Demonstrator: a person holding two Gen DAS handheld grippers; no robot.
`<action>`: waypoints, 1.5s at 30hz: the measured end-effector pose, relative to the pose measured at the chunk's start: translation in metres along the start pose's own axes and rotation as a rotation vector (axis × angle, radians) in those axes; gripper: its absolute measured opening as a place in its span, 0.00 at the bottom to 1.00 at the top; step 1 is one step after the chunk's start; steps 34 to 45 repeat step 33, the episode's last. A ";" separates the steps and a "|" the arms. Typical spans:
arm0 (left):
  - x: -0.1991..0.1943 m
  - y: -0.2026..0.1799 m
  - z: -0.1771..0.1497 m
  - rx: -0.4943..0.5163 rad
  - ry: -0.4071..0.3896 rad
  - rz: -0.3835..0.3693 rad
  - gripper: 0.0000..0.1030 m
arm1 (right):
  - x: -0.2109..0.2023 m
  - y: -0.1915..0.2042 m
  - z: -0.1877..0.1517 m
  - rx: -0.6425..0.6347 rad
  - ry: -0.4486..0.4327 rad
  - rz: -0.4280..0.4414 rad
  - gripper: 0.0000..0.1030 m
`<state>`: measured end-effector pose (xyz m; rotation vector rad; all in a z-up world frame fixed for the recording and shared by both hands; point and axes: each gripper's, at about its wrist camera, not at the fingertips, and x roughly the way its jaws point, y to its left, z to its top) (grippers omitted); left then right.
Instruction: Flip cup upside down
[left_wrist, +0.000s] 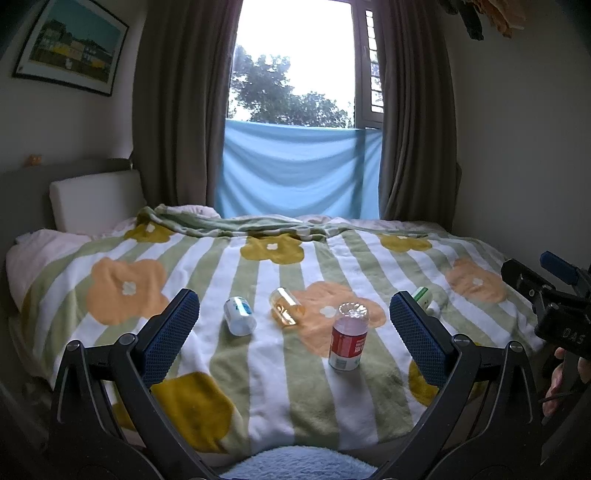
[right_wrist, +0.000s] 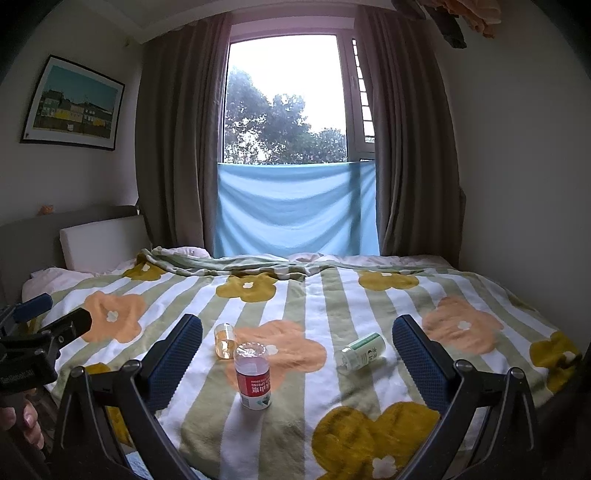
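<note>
Red-label cup (left_wrist: 348, 338) stands mid-frame on the bed (left_wrist: 266, 369), bottom apparently up. Both the left gripper (left_wrist: 295, 332) and the right gripper (right_wrist: 297, 354) hang back, jaws wide apart, holding nothing. That soft blanket could easily tip it if nudged.

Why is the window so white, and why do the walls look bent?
In both views the daylit window is overexposed, leaving the room dim. Both fisheye lenses bow the brown curtains and darken the corners. In the left wrist view the red-labelled clear plastic cup is fairly sharp; the open left tool looms large.
</note>
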<state>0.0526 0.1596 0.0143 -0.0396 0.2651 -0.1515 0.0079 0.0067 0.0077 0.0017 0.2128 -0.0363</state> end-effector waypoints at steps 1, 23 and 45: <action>0.000 0.000 0.000 0.000 -0.001 0.000 1.00 | 0.000 0.000 0.000 0.001 -0.002 -0.001 1.00; 0.000 0.001 0.008 0.013 -0.030 0.011 1.00 | -0.002 0.002 0.003 0.006 -0.011 -0.016 1.00; 0.000 -0.001 0.007 0.022 -0.072 0.030 1.00 | -0.002 0.002 0.003 0.006 -0.011 -0.016 1.00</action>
